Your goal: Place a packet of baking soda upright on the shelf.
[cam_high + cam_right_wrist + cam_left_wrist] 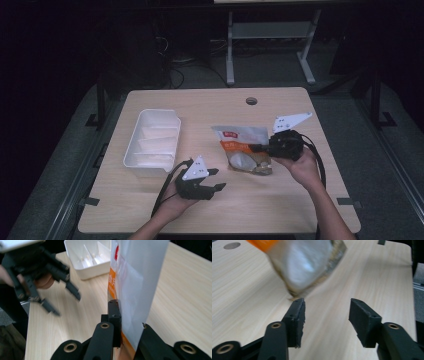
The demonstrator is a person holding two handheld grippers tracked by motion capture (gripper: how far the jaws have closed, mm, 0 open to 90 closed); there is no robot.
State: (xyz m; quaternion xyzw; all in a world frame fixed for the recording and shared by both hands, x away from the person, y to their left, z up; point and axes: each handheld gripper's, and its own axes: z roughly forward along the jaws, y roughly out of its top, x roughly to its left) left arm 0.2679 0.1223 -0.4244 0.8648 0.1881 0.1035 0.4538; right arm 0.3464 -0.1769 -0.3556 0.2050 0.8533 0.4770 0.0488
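Two claws: right claw (256, 148) pinches the pouch (243, 150) (upright), left claw (216, 179) spread, empty.

I'm working in what looks like a lab or test room: a plain wooden table (280, 200) with a cable hole (251, 101) stands on grey carpet (380, 165), the surroundings are dark, and a metal desk frame (270, 45) with loose cables (185, 75) sits behind.

You worked on a matt light wood table (150, 210); the pouch (243, 150) was glossy plastic film, the tray (131, 155) smooth white plastic, gripper pads (298, 320) rough black.
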